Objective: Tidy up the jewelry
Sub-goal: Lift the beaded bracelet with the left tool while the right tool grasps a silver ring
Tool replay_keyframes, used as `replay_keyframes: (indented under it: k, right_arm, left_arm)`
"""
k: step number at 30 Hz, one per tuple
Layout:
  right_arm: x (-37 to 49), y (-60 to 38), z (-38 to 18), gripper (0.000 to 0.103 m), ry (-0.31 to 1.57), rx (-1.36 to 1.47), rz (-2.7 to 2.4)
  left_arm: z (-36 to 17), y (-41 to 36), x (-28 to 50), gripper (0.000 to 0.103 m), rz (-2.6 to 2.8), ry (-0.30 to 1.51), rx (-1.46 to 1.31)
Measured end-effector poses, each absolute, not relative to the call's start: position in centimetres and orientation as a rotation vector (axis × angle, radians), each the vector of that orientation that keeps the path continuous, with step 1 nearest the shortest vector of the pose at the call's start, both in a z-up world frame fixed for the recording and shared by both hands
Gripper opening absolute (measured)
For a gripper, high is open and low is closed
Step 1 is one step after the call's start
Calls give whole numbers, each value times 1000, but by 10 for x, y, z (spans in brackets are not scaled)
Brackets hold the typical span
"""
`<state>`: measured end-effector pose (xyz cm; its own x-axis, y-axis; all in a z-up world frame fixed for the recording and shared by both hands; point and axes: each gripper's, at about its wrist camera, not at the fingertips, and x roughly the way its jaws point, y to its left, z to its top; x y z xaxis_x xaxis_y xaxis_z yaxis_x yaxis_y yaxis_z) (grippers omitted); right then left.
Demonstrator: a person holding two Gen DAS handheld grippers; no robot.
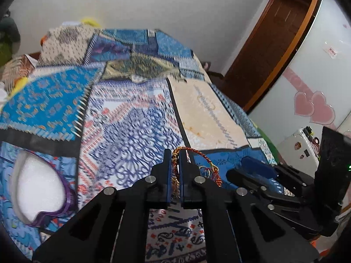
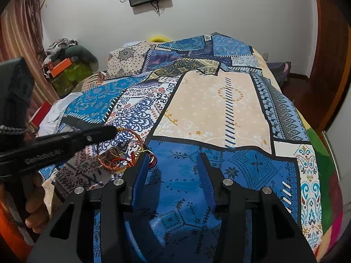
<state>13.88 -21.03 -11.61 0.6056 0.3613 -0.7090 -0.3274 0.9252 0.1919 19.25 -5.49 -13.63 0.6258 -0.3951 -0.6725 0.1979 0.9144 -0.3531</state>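
My left gripper [image 1: 174, 155] is shut on a red-and-gold twisted bangle [image 1: 193, 151] and holds it just above the patterned bedspread [image 1: 131, 131]. More gold and red bangles [image 1: 210, 172] lie in a small pile right of its fingers. In the right wrist view the same pile [image 2: 118, 156] lies left of my right gripper [image 2: 173, 160], which is open and empty over a blue patch. The left gripper [image 2: 109, 131] reaches in from the left there, the bangle [image 2: 137, 137] looping from its tip. The right gripper also shows at the right of the left wrist view [image 1: 252, 166].
A purple-rimmed heart-shaped box with white lining [image 1: 41, 186] lies open on the bed at the left. A wooden door [image 1: 269, 43] and a white wardrobe with pink hearts [image 1: 313, 107] stand at the right. Clutter [image 2: 65, 65] is piled beside the bed's far left.
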Motion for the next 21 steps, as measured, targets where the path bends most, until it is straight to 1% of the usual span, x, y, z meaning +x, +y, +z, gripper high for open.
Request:
replay_keyframes:
  k: [5, 10, 20, 21]
  right_arm:
    - [138, -204, -113, 42, 830, 45, 416]
    - [137, -193, -112, 42, 829, 33, 440]
    - [133, -165, -114, 42, 850, 9, 512]
    - [133, -161, -116, 39, 862, 6, 529]
  left_arm:
    - [-123, -37, 181, 4, -292, 776, -248]
    - [-123, -22, 169, 4, -237, 765, -217]
    - [-148, -1, 150, 4, -194, 824, -219]
    - [-151, 0, 149, 4, -194, 829, -221]
